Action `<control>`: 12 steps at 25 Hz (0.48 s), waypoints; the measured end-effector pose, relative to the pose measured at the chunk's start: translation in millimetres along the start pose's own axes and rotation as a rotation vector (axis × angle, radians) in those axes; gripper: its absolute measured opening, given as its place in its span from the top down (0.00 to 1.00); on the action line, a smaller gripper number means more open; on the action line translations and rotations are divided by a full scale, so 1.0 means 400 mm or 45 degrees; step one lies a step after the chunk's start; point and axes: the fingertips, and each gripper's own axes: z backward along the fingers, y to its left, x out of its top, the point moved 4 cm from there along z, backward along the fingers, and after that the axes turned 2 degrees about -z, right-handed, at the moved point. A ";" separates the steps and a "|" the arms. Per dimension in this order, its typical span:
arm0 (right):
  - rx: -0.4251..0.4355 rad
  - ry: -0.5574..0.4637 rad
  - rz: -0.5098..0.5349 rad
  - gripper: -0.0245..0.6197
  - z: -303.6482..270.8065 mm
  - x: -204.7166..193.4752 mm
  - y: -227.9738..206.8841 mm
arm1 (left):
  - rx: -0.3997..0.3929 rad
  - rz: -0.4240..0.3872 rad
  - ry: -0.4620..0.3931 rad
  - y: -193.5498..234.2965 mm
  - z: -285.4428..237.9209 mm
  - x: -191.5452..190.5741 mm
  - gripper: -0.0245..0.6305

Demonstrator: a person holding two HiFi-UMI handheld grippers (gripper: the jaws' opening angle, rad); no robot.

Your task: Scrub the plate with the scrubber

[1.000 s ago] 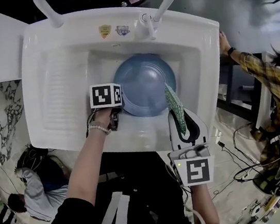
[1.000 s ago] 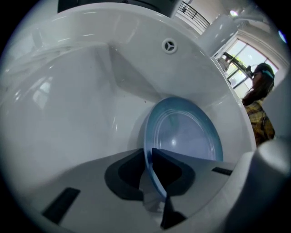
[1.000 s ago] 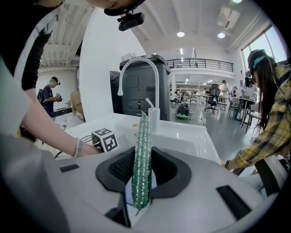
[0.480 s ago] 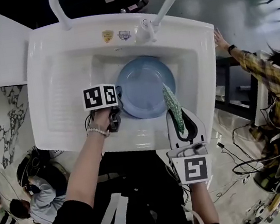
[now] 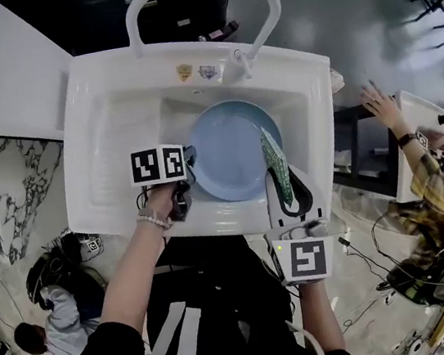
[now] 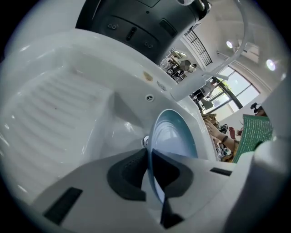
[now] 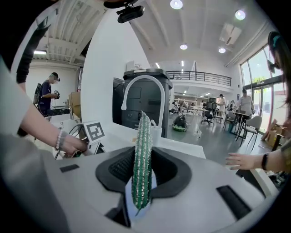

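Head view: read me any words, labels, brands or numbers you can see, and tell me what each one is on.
No text can be read in any view.
Yellow sticker on the sink's back rim: too small to read.
Blue sticker beside it: too small to read.
Two marker cubes: black and white square patterns, no letters or numbers.

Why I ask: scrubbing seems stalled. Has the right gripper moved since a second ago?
No. The right gripper still sits over the sink's front rim, scrubber at the plate's right edge.
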 end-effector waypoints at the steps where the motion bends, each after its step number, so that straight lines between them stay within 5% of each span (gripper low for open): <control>1: -0.008 -0.004 0.014 0.81 0.002 0.009 -0.001 | -0.008 0.000 -0.005 -0.007 0.015 0.002 0.94; 12: -0.113 0.026 0.082 0.81 -0.010 0.051 0.003 | -0.116 -0.039 -0.081 -0.093 0.180 -0.002 0.93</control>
